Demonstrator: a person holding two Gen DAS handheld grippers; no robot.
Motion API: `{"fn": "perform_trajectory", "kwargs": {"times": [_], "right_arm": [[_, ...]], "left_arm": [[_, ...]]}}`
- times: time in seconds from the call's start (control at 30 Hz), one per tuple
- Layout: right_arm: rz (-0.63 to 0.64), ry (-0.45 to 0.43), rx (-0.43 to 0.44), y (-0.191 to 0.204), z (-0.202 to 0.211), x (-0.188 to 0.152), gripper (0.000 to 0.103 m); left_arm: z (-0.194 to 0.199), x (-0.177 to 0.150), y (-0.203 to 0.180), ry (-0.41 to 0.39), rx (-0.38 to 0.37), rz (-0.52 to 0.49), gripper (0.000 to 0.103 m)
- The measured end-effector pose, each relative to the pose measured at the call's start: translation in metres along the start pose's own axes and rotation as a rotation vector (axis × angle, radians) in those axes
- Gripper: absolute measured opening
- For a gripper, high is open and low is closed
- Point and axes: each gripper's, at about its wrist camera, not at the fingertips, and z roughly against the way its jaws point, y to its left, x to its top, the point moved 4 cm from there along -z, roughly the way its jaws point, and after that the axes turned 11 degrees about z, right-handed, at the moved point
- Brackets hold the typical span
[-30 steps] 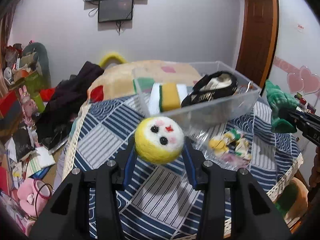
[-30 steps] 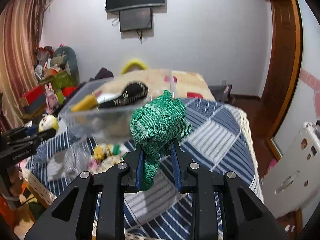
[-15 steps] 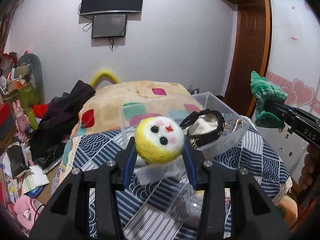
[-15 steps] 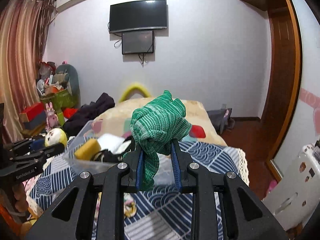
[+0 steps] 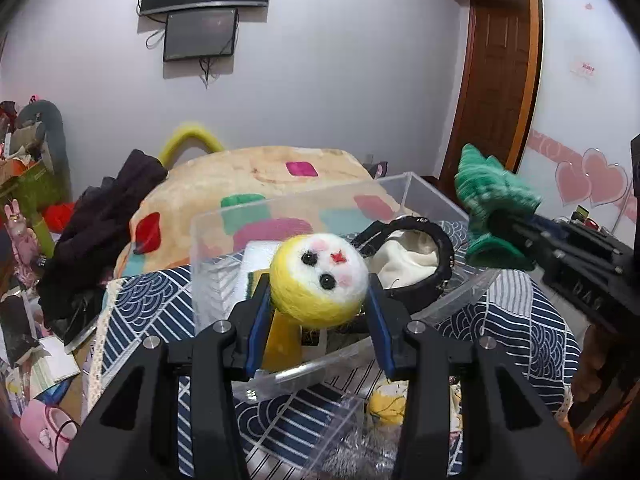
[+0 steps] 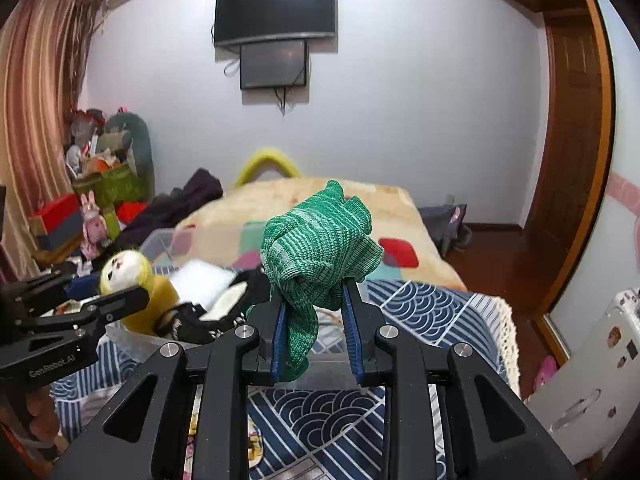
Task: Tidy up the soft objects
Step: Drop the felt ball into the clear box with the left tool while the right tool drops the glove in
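Both loads have been closing on the clear bin [image 5: 424, 188]. Left wrist: left gripper [image 5: 318, 308] is clenching the yellow felt ball [image 5: 318, 276] over the bin. Right wrist: right gripper [image 6: 314, 316] is pinching the green knit cloth [image 6: 316, 248] above its near edge. Next, likely lowering and releasing inside.

Far beyond the fingers, a dark wall screen [image 6: 275, 10] hangs above a smaller monitor [image 6: 274, 64]; a wooden door [image 5: 494, 80] stands right.

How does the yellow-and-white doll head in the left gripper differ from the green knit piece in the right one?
The doll head is a round, fuzzy ball with a face; the green knit piece is a crumpled, ribbed bundle. The head sits compact between its fingers, while the knit droops below its own. Both are clamped above the clear bin.
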Motion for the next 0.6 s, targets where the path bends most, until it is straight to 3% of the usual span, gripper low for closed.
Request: {"fn": "perform_trajectory", "kwargs": {"times": [0.33, 0.53, 0.6], "right_arm": [[0.031, 0.065, 0.005, 0.006, -0.020, -0.009, 0.023], [0.033, 0.088, 0.011, 0.005, -0.022, -0.011, 0.025], [0.030, 0.093, 0.010, 0.003, -0.021, -0.010, 0.030]], "left_arm": [[-0.033, -0.009, -0.004, 0.032, 0.044, -0.033, 0.044], [-0.033, -0.013, -0.010, 0.031, 0.052, -0.058, 0.060], [-0.032, -0.013, -0.011, 0.034, 0.046, -0.054, 0.065]]}}
